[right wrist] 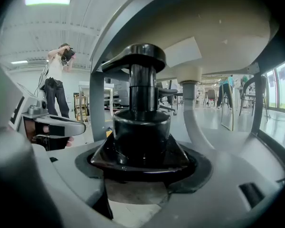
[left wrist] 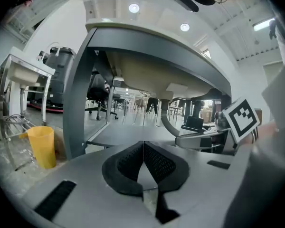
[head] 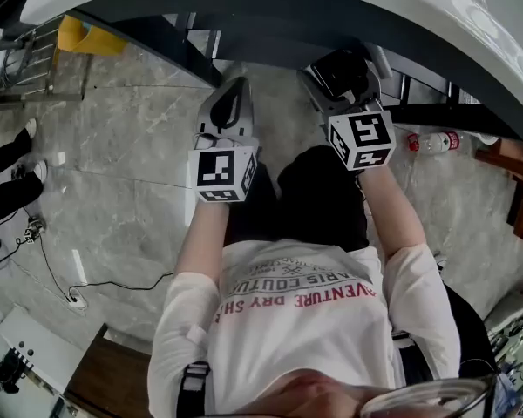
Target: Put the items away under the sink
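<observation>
Clamping glossy black pump bottle [right wrist: 141,127], right tool [right wrist: 142,163]; left tool [left wrist: 143,161] closed.

Hand-held grippers, 2: left hand-held gripper [left wrist: 143,158], right hand-held gripper [right wrist: 141,164] | marker cubes [head: 222,174], 2 | black pump bottle [right wrist: 141,122], 1 | yellow bin [left wrist: 41,146], 1 | red-capped clear bottle [head: 436,141], 1 | sink basin [right wrist: 213,37], 1
</observation>
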The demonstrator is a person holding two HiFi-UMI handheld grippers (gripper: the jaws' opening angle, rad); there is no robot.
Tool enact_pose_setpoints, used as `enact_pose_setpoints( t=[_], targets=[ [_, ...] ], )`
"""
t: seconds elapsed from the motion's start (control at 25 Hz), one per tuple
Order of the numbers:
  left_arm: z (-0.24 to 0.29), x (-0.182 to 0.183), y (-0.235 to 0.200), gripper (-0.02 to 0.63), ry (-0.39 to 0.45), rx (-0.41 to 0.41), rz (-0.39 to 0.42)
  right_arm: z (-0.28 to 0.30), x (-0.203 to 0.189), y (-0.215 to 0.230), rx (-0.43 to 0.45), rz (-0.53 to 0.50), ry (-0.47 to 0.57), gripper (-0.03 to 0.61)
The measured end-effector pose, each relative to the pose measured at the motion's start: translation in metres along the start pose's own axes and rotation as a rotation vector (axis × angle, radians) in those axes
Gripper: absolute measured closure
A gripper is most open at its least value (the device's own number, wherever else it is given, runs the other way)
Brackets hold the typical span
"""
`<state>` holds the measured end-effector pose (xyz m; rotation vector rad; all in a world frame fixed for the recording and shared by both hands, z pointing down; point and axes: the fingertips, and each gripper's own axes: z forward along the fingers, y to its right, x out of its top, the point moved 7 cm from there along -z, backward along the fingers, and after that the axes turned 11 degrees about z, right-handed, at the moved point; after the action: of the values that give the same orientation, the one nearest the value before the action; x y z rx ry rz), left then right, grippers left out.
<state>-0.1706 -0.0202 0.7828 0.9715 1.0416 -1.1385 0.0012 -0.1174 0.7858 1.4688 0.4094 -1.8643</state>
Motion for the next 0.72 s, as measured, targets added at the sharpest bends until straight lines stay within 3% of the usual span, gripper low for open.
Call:
enact_pose_setpoints(
  t=[0.52, 0.72],
  targets=[
    [0.003, -0.006, -0.011, 0.591, -0.009, 0.069, 0.01, 0.06, 0.007, 0.028, -0.092, 0.001, 0.012, 0.198],
    [0.011, -0.008, -0.016, 0.591, -0.014, 0.094, 0.012, 0.079, 0.008, 0.042, -0.169, 0.04, 0.012, 0.198]
  ],
)
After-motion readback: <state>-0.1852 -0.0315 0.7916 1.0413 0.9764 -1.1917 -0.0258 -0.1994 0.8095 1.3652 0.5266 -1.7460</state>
